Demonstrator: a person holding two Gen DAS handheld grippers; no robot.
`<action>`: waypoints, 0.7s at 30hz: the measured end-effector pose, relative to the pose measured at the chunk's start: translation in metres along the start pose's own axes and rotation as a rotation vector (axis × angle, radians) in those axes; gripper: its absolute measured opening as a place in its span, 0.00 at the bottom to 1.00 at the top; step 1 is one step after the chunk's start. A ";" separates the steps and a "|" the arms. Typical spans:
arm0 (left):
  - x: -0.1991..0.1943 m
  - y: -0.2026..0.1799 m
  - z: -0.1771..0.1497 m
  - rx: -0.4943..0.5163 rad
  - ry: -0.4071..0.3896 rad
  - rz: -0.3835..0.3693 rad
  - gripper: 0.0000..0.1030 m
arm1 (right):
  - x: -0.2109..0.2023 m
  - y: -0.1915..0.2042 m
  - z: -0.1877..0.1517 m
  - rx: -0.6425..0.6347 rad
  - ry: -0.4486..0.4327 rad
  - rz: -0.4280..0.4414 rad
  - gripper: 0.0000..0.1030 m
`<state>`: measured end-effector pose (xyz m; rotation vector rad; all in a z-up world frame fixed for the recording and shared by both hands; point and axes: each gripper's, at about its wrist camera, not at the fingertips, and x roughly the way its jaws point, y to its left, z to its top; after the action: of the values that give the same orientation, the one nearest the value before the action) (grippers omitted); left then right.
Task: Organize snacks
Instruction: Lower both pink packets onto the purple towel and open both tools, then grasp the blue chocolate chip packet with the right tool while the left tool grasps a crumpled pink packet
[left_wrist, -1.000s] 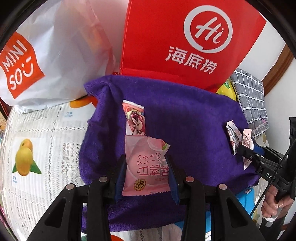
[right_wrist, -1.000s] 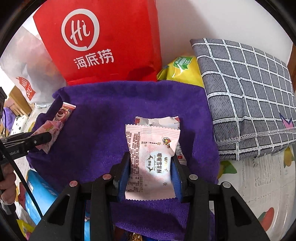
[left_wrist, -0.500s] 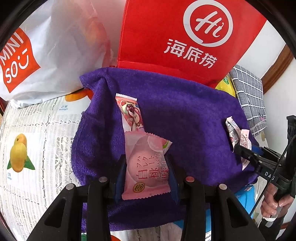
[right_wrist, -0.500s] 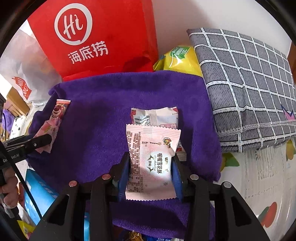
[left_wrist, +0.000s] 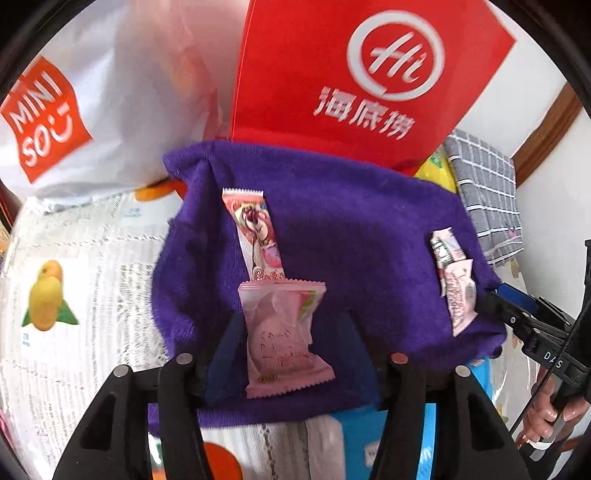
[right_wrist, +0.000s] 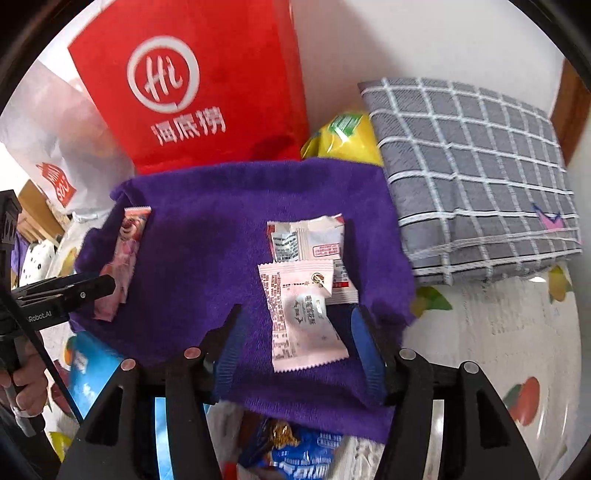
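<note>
So both grippers stand with jaws wide, nothing held. The left gripper (left_wrist: 286, 343) hovers over a pink peach packet (left_wrist: 285, 338) that lies flat on the purple towel (left_wrist: 351, 229) between its open jaws, touching neither finger as far as I can tell. Its top edge just overlaps the bottom of a pink bear packet (left_wrist: 255, 232), so the two make a short column on the towel's left side. The right gripper (right_wrist: 295, 339) does the same on the right side: a white-pink packet (right_wrist: 301, 317) lies loose between its jaws, overlapping a white packet (right_wrist: 308, 242) behind it. Judging by this, four snacks are laid out in two neat pairs. What's left looks like the loose stuff off the towel: a blue wrapper (right_wrist: 303, 459) at the near edge of the bench and a yellow bag (right_wrist: 345, 138) behind the towel, though whether those belong to the task I can't say. Readable text: the red paper bag (left_wrist: 332, 74) shows a white "Hi" circle logo with Chinese characters under it; the white plastic bag (left_wrist: 110, 92) carries "MINISO" on an orange patch. The bear packet shows a word starting "Lot". The far gripper body reads "Robot.AI" in the right wrist view. Packet print is Chinese or Japanese, too blurred to read. A grey checked cushion (right_wrist: 472, 177) sits to the right.
</note>
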<state>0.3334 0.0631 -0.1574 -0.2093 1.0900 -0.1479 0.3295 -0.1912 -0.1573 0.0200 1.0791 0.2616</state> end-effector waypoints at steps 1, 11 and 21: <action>-0.006 -0.001 -0.001 0.003 -0.009 0.001 0.55 | -0.006 0.001 -0.002 -0.001 -0.009 -0.003 0.56; -0.052 -0.008 -0.026 0.029 -0.068 -0.011 0.56 | -0.050 0.004 -0.034 -0.015 -0.072 -0.046 0.56; -0.082 -0.003 -0.062 0.031 -0.081 -0.004 0.56 | -0.035 -0.007 -0.084 0.070 0.025 0.011 0.56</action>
<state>0.2406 0.0728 -0.1141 -0.1880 1.0065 -0.1590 0.2425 -0.2149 -0.1678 0.0856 1.1130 0.2339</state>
